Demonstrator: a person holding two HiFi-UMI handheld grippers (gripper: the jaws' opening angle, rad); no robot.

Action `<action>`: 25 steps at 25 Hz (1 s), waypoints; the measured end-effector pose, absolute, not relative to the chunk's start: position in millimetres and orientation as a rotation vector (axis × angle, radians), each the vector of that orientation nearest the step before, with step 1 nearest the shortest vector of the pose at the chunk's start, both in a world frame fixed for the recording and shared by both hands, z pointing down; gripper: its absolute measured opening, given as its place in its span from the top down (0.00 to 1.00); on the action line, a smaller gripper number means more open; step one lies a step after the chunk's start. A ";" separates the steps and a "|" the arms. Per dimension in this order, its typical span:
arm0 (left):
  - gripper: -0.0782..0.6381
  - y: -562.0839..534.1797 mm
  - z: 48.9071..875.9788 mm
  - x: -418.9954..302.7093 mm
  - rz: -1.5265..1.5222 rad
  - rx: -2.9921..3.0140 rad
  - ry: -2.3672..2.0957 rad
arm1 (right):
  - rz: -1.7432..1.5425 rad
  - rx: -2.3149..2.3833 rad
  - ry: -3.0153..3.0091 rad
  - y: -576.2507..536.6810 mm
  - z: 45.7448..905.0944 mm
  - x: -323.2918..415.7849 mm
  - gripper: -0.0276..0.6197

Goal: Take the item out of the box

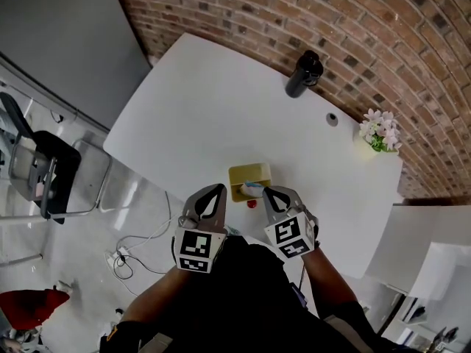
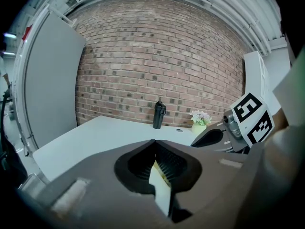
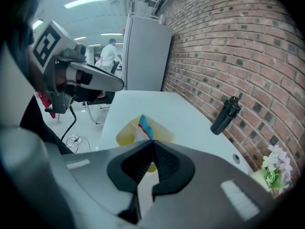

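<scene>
White table (image 1: 199, 109), yellow box (image 1: 249, 173), brick wall (image 1: 353, 20)

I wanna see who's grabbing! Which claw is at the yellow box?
The right claw: its tips pinch the blue-and-red item in the yellow box. The left claw holds nothing.

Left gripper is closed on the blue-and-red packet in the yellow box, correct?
Wrong gripper. It is the right gripper that is closed on the blue-and-red packet in the yellow box. The right gripper view shows the packet pinched at its jaw tips. The left gripper is shut with nothing held.
</scene>
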State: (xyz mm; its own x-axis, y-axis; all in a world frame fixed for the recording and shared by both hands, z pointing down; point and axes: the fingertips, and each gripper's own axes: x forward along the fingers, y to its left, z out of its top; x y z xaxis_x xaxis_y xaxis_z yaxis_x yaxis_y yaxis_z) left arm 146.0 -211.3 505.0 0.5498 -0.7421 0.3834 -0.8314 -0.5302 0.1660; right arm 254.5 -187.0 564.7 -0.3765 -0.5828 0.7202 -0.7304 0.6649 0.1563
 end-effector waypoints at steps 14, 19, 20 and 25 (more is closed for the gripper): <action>0.88 -205.4 463.9 107.9 0.326 2.480 -1.394 | 0.232 1.161 -2.120 -185.0 489.4 229.2 0.95; 0.88 -202.0 452.5 93.5 0.303 2.482 -1.421 | 0.218 1.212 -2.132 -184.4 469.5 219.2 0.95; 0.88 -200.5 450.7 90.4 0.298 2.480 -1.428 | 0.214 1.217 -2.140 -183.9 465.7 215.6 0.95; 0.88 -191.4 443.7 69.8 0.276 2.458 -1.479 | 0.199 1.214 -2.208 -182.5 449.0 188.1 0.95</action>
State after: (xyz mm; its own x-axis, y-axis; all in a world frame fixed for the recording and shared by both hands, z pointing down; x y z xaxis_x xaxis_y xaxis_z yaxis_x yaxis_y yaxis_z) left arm 69.8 -191.4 443.7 0.4643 -0.8360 0.2926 -0.8852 -0.4489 0.1222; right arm 188.1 -182.5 449.0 -0.3984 -0.7171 0.5719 -0.8077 0.5697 0.1518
